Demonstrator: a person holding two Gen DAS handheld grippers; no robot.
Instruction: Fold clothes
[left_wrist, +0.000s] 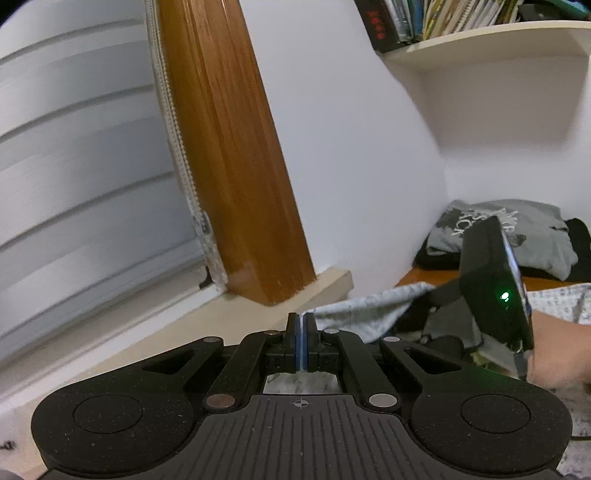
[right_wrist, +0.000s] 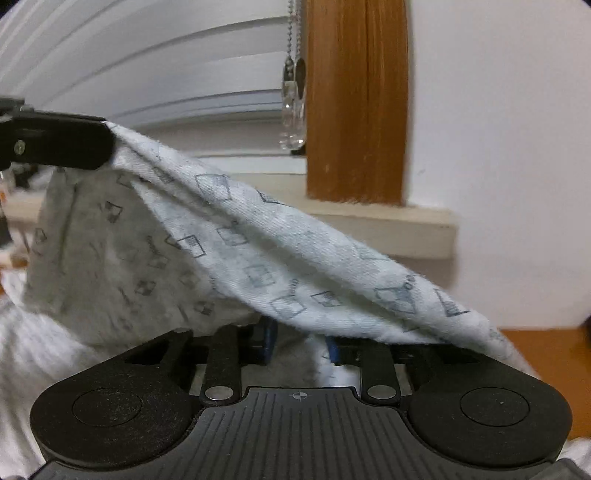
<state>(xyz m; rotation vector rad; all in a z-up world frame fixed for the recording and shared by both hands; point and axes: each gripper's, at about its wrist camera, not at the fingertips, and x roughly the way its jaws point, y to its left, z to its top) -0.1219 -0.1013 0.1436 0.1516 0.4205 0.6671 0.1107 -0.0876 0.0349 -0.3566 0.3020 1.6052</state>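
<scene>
White cotton printed with small grey squares, the garment (right_wrist: 236, 236) hung in the air between the two tools. In the right wrist view the left gripper (right_wrist: 107, 142) entered from the left edge, its black fingers pinched together on the top corner of the cloth, and the fabric ran from that corner down and to the right in taut diagonal folds. The lower edge of the cloth draped across the right gripper (right_wrist: 301, 341), covering the fingertips; its blue pads (right_wrist: 269, 339) stood apart, with fabric lying over and between them, and whether they gripped any of it could not be told.

In the left wrist view the left gripper (left_wrist: 301, 334) had its blue-lined fingers pressed together with a thin edge of the garment (left_wrist: 365, 310) rising at the tips and trailing off to the right. The right tool's black body (left_wrist: 495, 284), with a green light on it, sat to the right, held by the person's hand (left_wrist: 557, 350).

Behind, a wooden window frame (left_wrist: 229, 155) stood beside white blinds (left_wrist: 81, 155) over a cream sill (right_wrist: 388, 225). A grey printed T-shirt (left_wrist: 532, 225) lay crumpled on an orange-brown surface (left_wrist: 424, 277) under a shelf of books (left_wrist: 461, 18).
</scene>
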